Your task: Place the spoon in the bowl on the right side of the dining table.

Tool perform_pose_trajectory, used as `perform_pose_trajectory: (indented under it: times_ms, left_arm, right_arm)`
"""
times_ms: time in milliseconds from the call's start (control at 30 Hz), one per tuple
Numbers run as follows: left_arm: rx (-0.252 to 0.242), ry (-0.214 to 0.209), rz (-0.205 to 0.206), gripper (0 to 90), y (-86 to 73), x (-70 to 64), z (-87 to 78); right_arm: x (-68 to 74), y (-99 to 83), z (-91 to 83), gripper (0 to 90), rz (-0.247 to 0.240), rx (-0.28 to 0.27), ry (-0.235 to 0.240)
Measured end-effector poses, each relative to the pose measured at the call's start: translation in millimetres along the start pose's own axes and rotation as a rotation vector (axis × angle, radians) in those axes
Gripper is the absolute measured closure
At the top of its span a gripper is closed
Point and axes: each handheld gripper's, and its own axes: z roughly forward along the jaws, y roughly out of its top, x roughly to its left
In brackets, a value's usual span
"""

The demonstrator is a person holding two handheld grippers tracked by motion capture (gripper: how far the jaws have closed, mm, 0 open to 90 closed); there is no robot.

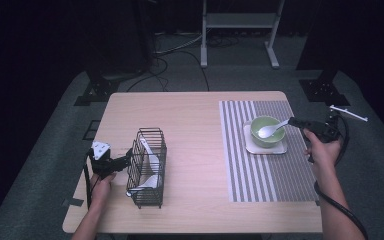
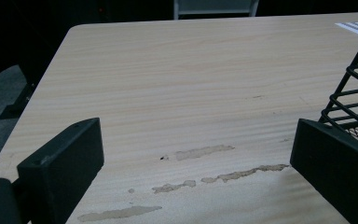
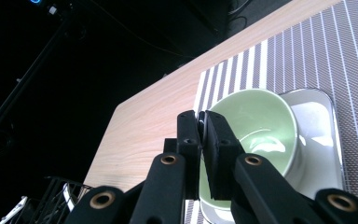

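My right gripper [image 1: 296,121] pinches the white spoon [image 1: 271,130] by its handle, scoop inside the green bowl [image 1: 268,131].

The handle's long axis runs from the bowl out toward my right hand; my left gripper [image 1: 122,162] idles wide open, empty, beside the wire basket [image 1: 148,167], well left of the bowl.

1. No readable text, labels, brands, numbers or signs – checked all three views.
2. Green bowl [image 1: 267,131], white plate [image 1: 265,146], striped placemat [image 1: 267,170] – plain, unmarked.
3. Wire basket [image 1: 147,167], table [image 1: 190,120] – nothing printed on them.
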Motion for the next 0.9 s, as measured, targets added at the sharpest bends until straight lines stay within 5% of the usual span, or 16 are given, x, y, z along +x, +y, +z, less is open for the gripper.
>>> perform_pose_trajectory:
  times_ms: [900]
  left_arm:
    - [0.001,0.0,-0.006,1.6,0.1,1.2,0.0]
  right_arm:
    - [-31.0,-7.2,16.2,85.1,0.054,0.012,-0.056]
